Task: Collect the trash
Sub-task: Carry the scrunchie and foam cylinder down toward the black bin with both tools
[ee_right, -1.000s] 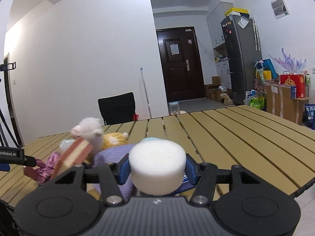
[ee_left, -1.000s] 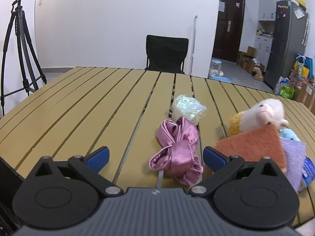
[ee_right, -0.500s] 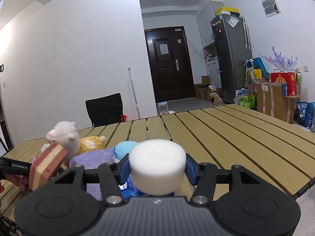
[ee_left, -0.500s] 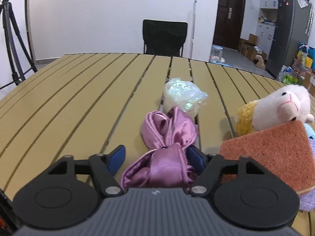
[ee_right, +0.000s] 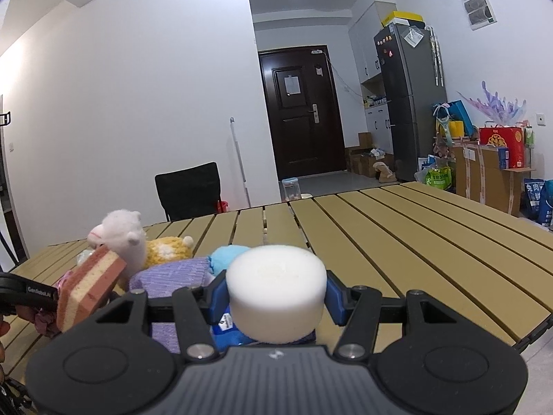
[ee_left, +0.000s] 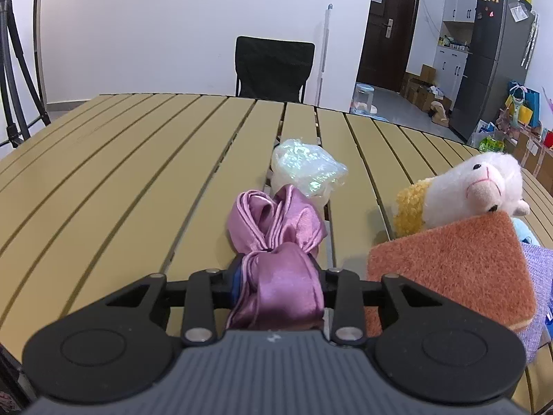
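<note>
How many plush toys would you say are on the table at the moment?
1 for certain: a white-and-yellow alpaca behind the sponge, right of the left claw. A light-blue soft thing beside it may be a second; mostly hidden.

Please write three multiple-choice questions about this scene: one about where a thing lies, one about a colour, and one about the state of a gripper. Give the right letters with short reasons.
1. Where is the crumpled clear plastic wrap relative to the satin cloth?
A. just beyond it on the table
B. under the sponge
C. on the chair

2. What colour is the satin cloth?
A. green
B. pink-purple
C. black

3. What is the state of the right gripper?
A. open and empty
B. shut on the white foam puck
C. shut on the plush sheep

Answers:
1 A, the wrap sits behind the cloth on the slatted table.
2 B, its folds shine pink-purple.
3 B, both blue pads press the puck's sides.
</note>
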`<state>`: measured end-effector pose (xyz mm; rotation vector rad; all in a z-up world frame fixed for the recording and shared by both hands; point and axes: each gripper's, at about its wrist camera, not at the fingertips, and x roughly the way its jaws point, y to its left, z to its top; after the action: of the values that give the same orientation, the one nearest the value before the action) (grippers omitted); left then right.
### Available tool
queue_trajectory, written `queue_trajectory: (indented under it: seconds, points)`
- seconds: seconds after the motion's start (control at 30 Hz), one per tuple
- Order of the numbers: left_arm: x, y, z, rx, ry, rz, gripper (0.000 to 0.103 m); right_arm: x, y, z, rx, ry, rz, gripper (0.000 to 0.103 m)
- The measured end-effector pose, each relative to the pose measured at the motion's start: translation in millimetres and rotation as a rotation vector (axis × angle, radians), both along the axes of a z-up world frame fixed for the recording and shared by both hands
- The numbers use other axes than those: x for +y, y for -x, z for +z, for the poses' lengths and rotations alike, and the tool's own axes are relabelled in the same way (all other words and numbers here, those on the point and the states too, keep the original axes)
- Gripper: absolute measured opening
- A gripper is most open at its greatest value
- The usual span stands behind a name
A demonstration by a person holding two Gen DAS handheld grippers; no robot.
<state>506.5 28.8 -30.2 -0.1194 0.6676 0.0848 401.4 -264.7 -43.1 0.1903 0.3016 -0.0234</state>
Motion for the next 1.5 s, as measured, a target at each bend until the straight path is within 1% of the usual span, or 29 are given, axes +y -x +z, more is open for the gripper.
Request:
queue_trajectory:
  seconds: [0.13, 0.33, 0.53, 0.7, 0.9, 1.37, 1.5]
  points:
    - [4, 9, 7, -0.022, 0.015, 0.000, 0.034, 1, 8, 3, -0.010, 0.004, 0.012, 0.055]
    - [7, 32, 22, -0.076, 0.006, 0.010, 0.034, 3, 16, 7, -0.023, 0.011, 0.037, 0.055]
    - [3, 67, 40, -0.128, 0.001, 0.006, 0.034, 8, 31, 14, -0.040, 0.022, 0.065, 0.055]
    - [0, 103, 57, -0.167, -0.008, 0.006, 0.034, 18, 50, 27, -0.067, 0.045, 0.081, 0.055]
    - [-3, 147, 70, -0.177, -0.021, -0.008, 0.034, 27, 80, 44, -0.096, 0.041, 0.110, 0.055]
    - [-6, 248, 92, -0.205, -0.034, -0.051, 0.034, 47, 164, 64, -0.087, 0.058, 0.179, 0.055]
    - [-9, 273, 93, -0.202, -0.040, -0.063, 0.034, 52, 185, 67, -0.072, 0.064, 0.190, 0.055]
